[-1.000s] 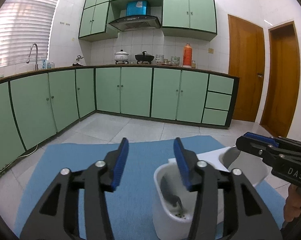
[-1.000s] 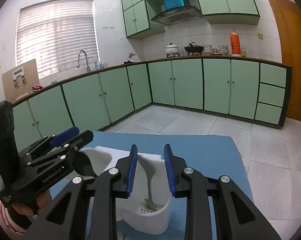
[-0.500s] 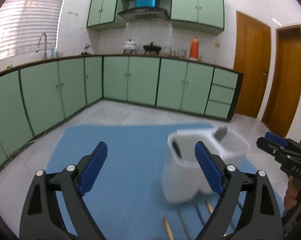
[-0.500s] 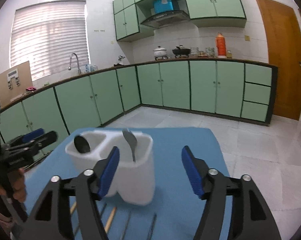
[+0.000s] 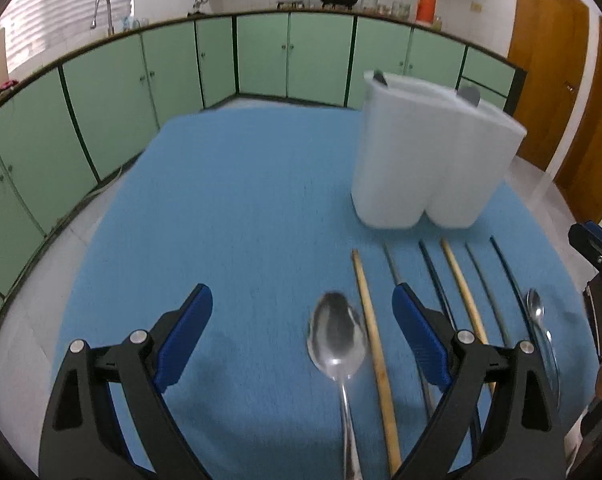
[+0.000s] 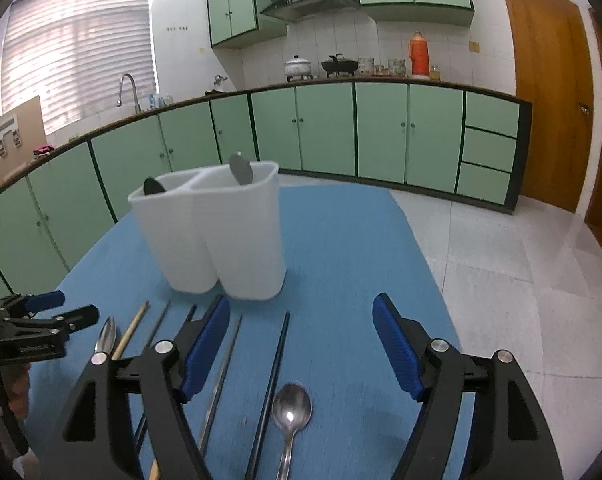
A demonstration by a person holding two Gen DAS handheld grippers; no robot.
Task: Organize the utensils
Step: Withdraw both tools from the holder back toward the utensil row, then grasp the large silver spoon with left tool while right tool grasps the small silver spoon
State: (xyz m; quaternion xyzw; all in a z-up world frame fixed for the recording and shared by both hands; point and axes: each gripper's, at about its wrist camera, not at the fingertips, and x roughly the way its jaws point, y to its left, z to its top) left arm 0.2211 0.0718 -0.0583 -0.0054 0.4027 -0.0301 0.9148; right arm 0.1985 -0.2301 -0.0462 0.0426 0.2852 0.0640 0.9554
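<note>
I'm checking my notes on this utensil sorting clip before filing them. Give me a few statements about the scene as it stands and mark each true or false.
1. The white holder stands upright on the blue mat. True.
2. Both compartments of the holder are empty. False: a spoon head sticks up from each one.
3. The left gripper is clamped on a spoon. False: its jaws are wide apart with nothing pressed; the large spoon lies flat on the mat between them.
4. Chopsticks lie in a row on the mat in front of the holder. True: wooden chopsticks and dark ones.
5. The right gripper holds a chopstick. False: its jaws are opening and empty.
</note>
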